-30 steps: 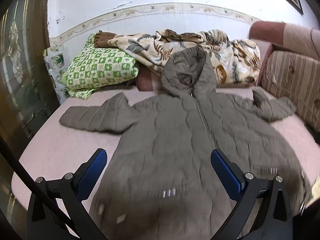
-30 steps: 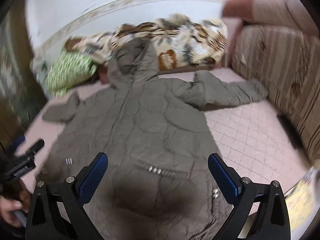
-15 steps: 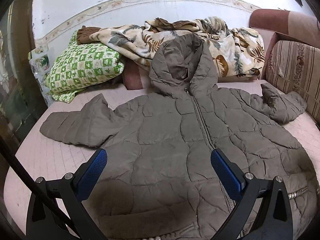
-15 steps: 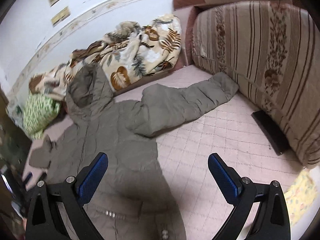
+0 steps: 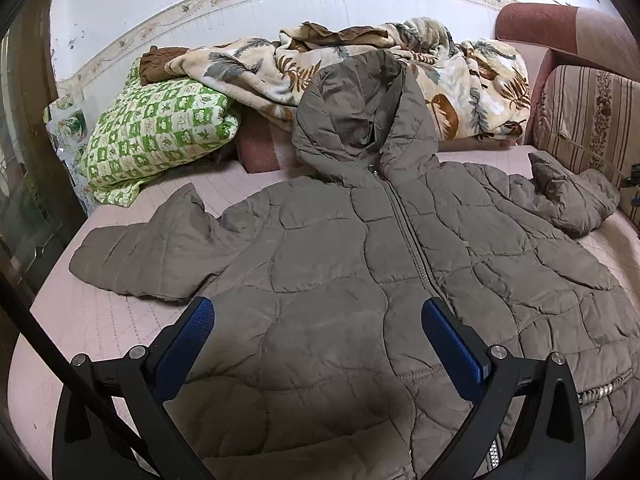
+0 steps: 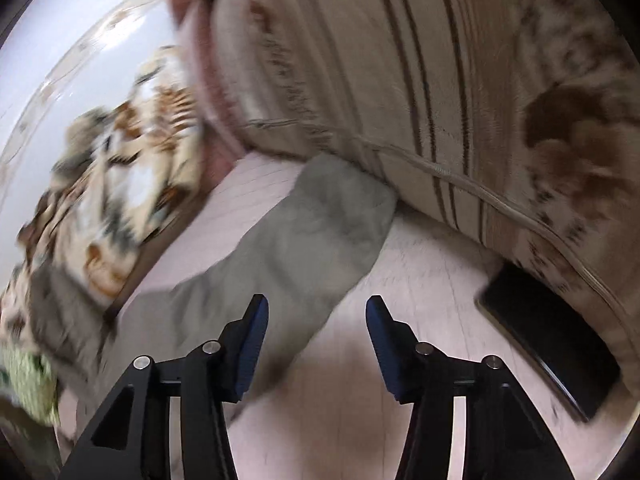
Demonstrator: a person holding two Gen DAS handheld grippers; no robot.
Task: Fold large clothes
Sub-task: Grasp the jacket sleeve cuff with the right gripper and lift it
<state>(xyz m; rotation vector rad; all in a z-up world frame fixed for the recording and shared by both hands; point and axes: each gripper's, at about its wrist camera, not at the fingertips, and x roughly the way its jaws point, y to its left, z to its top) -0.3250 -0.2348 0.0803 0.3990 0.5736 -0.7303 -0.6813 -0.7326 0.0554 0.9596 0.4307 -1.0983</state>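
A large grey-brown quilted hooded jacket (image 5: 360, 264) lies front up and zipped on a pink quilted bed (image 5: 100, 320), sleeves spread to both sides. My left gripper (image 5: 316, 316) hangs open over the jacket's lower front, nothing between its blue pads. In the blurred right wrist view the jacket's right sleeve (image 6: 304, 240) stretches toward a striped cushion. My right gripper (image 6: 316, 308) hovers over the sleeve's lower edge; its jaws are closing, and the pads press on nothing.
A green checked pillow (image 5: 156, 136) and a leaf-print blanket (image 5: 400, 68) are piled at the bed's head against the wall. A striped cushion (image 6: 440, 80) lines the right side, with a black flat object (image 6: 548, 332) on the bed beside it.
My right gripper swung right from the jacket's hem to the right sleeve, rolled, and its jaws narrowed. My left gripper moved forward and lower over the jacket front, still open.
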